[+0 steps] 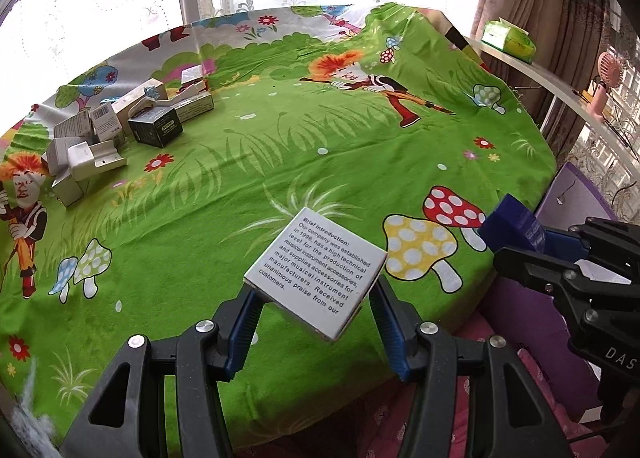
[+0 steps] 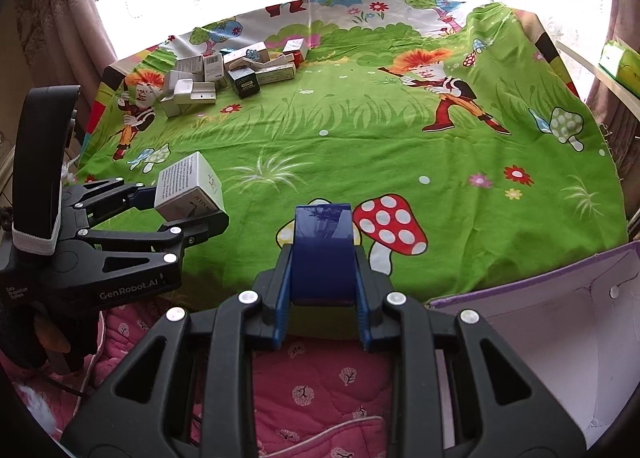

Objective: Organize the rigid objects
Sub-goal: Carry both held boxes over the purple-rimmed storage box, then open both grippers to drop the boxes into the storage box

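My left gripper (image 1: 316, 298) is shut on a white box (image 1: 316, 270) with black printed text, held tilted above the near edge of the green cartoon cloth (image 1: 280, 146). The same white box (image 2: 188, 190) and left gripper (image 2: 188, 214) show at the left of the right wrist view. My right gripper (image 2: 322, 278) is shut on a dark blue box (image 2: 322, 246), also above the cloth's near edge. That blue box (image 1: 512, 222) appears at the right of the left wrist view. A pile of several small boxes (image 1: 120, 122) lies at the far left of the cloth.
An open white-lined cardboard box with purple outside (image 2: 560, 322) stands at the near right, below the cloth's edge. Pink quilted fabric (image 2: 320, 386) lies beneath the grippers. A shelf with a green tissue pack (image 1: 508, 38) and a pink fan (image 1: 608, 78) runs along the right. Curtains hang behind.
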`<action>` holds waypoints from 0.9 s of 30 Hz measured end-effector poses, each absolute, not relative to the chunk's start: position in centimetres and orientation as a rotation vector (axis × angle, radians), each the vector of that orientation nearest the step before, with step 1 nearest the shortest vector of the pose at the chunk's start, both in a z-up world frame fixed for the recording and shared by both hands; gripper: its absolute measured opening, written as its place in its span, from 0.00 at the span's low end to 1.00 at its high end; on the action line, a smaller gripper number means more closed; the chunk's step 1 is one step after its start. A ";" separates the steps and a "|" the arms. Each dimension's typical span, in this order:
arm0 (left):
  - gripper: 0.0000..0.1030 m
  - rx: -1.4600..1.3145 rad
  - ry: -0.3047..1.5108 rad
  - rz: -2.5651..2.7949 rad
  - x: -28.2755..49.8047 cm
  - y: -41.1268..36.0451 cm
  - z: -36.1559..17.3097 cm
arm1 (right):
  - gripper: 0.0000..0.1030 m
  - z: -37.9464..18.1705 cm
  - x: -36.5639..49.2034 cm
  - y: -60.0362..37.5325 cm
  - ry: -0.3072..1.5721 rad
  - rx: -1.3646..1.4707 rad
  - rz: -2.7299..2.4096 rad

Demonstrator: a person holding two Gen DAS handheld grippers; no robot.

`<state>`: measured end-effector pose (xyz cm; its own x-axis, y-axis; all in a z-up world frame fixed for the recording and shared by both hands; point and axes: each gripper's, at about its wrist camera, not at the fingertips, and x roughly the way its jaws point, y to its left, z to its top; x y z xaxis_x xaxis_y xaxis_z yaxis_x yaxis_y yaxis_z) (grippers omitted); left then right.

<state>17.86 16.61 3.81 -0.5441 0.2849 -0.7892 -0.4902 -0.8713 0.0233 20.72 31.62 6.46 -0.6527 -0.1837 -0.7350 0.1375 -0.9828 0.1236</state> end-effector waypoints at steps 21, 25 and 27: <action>0.54 -1.055 0.610 1.999 25.3 31.6 3.2 | 0.30 4.9 27.8 45.5 -0.231 1.418 -2.984; 0.54 -1.033 0.653 1.935 26.6 34.0 2.8 | 0.30 4.2 29.1 47.6 -0.223 1.478 -3.026; 0.54 -1.018 0.683 1.908 27.3 35.2 2.4 | 0.30 3.9 29.5 48.4 -0.222 1.509 -3.040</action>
